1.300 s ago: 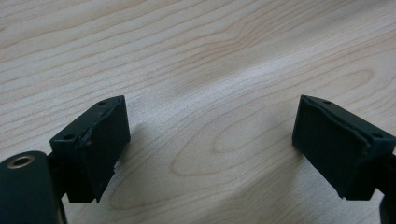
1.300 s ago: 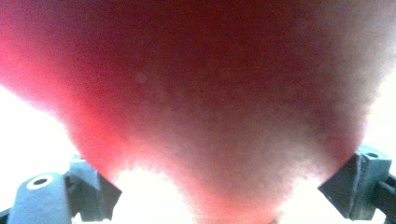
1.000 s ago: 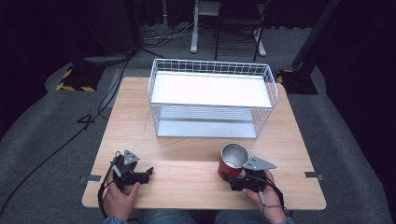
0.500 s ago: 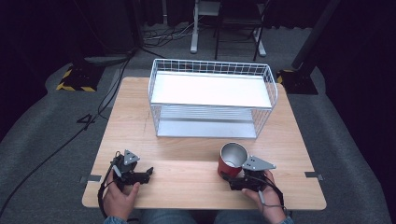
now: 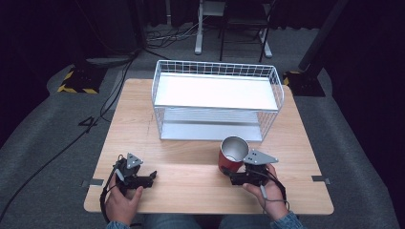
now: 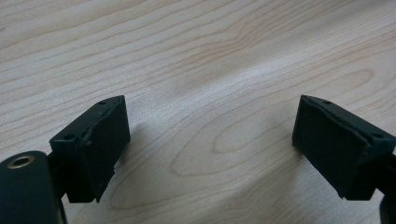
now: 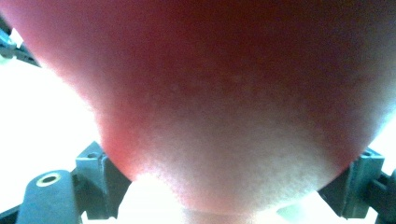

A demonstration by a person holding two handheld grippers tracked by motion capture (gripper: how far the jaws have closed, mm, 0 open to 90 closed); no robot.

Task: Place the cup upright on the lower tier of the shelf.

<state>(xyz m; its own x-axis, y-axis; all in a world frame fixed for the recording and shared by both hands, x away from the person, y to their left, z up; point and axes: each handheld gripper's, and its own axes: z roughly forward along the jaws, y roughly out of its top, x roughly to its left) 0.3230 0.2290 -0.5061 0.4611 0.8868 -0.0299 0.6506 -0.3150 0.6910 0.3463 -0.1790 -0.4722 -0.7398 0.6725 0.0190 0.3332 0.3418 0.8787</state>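
Note:
A red cup (image 5: 231,161) with a shiny metal inside stands near the table's front right, just in front of the wire rack. My right gripper (image 5: 229,173) comes at it from the right and is shut on its lower part. In the right gripper view the cup's red wall (image 7: 224,93) looms very close, with a jaw pressed against each side. My left gripper (image 5: 152,176) rests low over the front left of the table, held by a hand. Its jaws stand wide open in the left gripper view (image 6: 210,140), with bare wood between them.
A white two-level wire rack (image 5: 217,67) with a raised rim takes up the back half of the wooden table (image 5: 191,191). Its lower level opens toward me. Cables, chair legs and a striped floor block lie beyond the table.
The red cup has shifted slightly up and to the left in the right gripper's hold. The left gripper has stayed put.

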